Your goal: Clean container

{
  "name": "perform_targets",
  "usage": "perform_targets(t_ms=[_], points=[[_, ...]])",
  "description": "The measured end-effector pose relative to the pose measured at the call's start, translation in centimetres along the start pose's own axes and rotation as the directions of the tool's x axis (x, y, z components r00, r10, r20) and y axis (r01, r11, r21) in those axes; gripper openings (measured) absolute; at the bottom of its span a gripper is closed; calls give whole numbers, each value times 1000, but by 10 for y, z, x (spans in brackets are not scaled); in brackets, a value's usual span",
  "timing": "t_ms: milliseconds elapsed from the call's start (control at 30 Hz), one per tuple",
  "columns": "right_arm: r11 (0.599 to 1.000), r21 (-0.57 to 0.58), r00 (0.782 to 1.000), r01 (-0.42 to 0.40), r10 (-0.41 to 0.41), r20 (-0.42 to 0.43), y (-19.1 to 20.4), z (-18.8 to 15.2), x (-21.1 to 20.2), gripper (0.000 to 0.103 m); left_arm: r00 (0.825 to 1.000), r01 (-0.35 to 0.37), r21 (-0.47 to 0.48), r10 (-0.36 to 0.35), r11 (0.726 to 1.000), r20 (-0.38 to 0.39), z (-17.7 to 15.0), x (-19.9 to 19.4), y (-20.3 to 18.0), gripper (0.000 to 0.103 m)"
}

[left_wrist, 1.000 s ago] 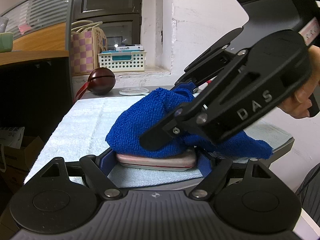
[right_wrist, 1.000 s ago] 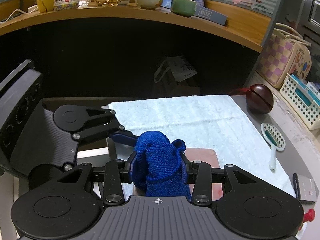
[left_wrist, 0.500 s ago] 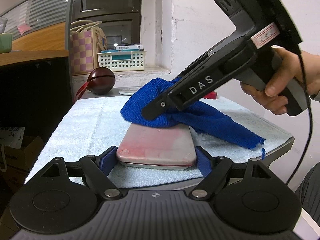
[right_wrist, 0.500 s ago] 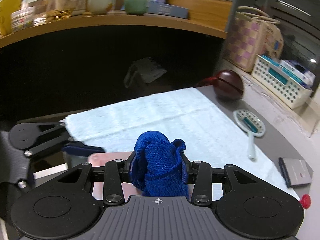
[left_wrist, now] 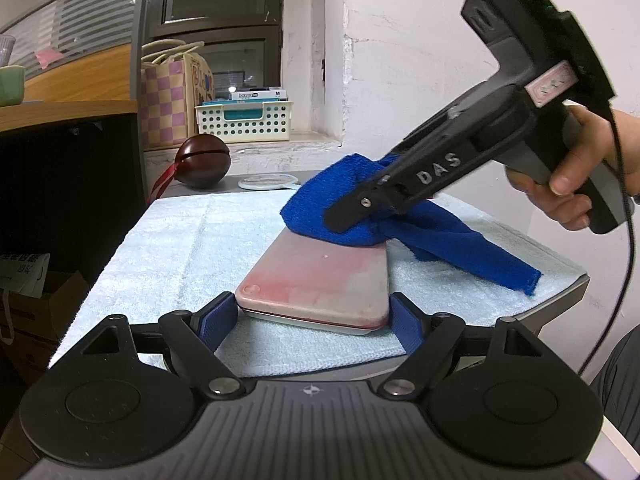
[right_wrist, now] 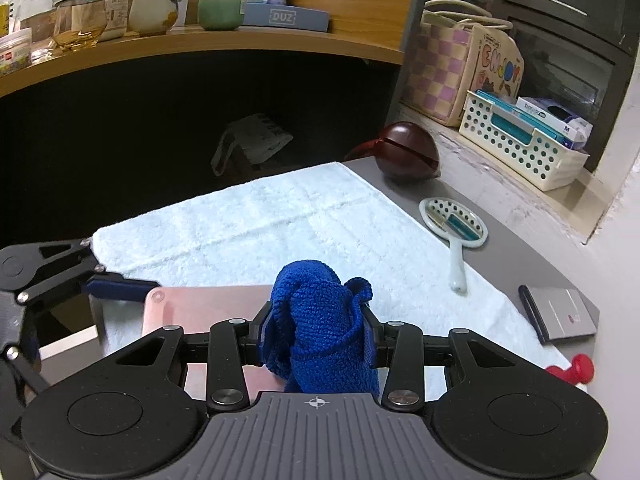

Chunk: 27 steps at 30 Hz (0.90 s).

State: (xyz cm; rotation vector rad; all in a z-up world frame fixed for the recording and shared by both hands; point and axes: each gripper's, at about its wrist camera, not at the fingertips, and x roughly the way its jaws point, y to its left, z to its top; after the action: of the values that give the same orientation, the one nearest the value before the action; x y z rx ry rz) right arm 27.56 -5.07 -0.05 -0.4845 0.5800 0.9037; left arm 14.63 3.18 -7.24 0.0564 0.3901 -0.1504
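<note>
the pale towel point(right_wrist: 256, 220) lies bare and passable beyond the pink container point(left_wrist: 320, 276), while past the towel's far corner stand a dark red ball point(right_wrist: 408, 152), a white hand mirror point(right_wrist: 454, 224) and a perforated basket point(right_wrist: 520, 148).

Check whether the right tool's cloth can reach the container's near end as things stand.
Probably yes: the right tool holds the cloth at the far end, and the container top lies bare up to the left tool.

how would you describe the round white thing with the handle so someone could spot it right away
Start at the pale towel covering the grey table; the mirror lies at the towel's window-side edge, between the dark red ball and the flat silver case. Nothing else nearby has a dotted white rim and a long thin handle.
</note>
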Motion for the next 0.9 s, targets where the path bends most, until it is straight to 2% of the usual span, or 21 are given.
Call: perform_targets(t_ms=[733, 900], points=[[997, -27, 998, -67, 67, -8, 32, -6, -10, 47, 1000, 20, 9, -20, 1000, 0, 3, 7, 2, 88], [999, 21, 999, -34, 34, 1, 19, -2, -6, 48, 1000, 18, 9, -18, 1000, 0, 4, 8, 2, 88]])
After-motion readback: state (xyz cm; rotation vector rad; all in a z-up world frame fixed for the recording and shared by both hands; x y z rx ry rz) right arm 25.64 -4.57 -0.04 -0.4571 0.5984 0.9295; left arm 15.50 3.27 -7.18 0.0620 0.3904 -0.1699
